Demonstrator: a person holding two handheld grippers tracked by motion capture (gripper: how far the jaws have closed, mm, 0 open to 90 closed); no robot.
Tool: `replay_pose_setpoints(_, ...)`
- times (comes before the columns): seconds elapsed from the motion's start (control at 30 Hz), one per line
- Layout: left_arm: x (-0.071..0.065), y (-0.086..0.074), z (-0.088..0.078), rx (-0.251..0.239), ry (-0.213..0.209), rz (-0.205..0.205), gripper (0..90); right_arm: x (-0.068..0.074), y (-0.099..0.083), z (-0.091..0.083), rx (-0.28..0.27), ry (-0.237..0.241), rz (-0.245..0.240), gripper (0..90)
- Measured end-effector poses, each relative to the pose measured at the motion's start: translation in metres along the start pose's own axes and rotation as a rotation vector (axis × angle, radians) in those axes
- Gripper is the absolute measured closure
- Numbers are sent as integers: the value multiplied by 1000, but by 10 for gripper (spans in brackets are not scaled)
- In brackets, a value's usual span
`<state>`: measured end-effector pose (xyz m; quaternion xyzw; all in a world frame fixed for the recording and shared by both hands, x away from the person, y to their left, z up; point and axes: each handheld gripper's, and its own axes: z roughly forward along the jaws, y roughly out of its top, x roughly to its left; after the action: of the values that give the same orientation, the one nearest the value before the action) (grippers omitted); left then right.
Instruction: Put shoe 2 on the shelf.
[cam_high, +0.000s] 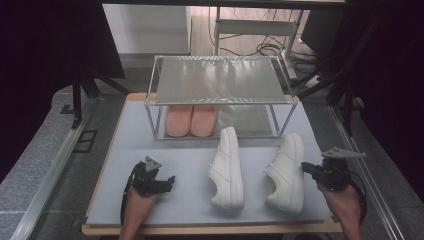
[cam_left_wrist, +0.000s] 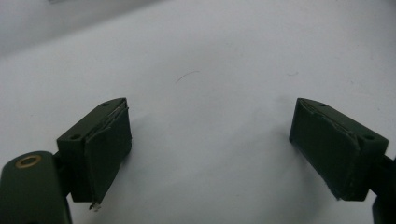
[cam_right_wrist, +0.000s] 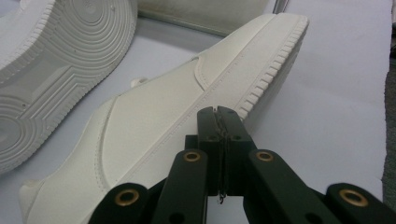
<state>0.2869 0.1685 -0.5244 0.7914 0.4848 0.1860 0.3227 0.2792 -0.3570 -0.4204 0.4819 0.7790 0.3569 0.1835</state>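
Our right gripper (cam_right_wrist: 219, 114) had its jaws pressed together on nothing, tips just beside the sole edge of the right sneaker (cam_high: 286, 172), which lay on its side on the mat (cam_high: 180, 165). To shove or right that shoe well, we judged the shut tips should push low on the sole, slowly. Our left gripper (cam_left_wrist: 210, 149) hung wide open over bare mat, holding nothing. The left sneaker (cam_high: 227, 167) lay between them, before the rack (cam_high: 220, 95).
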Motion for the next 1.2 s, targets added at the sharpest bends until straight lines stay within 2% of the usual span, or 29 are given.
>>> replay_pose_setpoints(0.37, 0, 0, 0, -1, 1, 2, 131, 1, -1, 1, -2, -12, -20, 898)
replay_pose_setpoints(0.4, 0, 0, 0, -2, 1, 2, 131, 1, -2, 0, 1, -27, -25, 898)
replay_pose_setpoints(0.7, -1, 0, 0, -3, 2, 4, 133, -6, -9, -5, -4, -51, 4, 899)
replay_pose_setpoints(0.93, -1, 0, 0, -3, 1, 3, 133, -10, -13, -9, 7, -83, 17, 899)
replay_pose_setpoints(1.2, -1, 0, 0, -5, 1, 1, 133, -17, -24, -13, 19, -148, 32, 899)
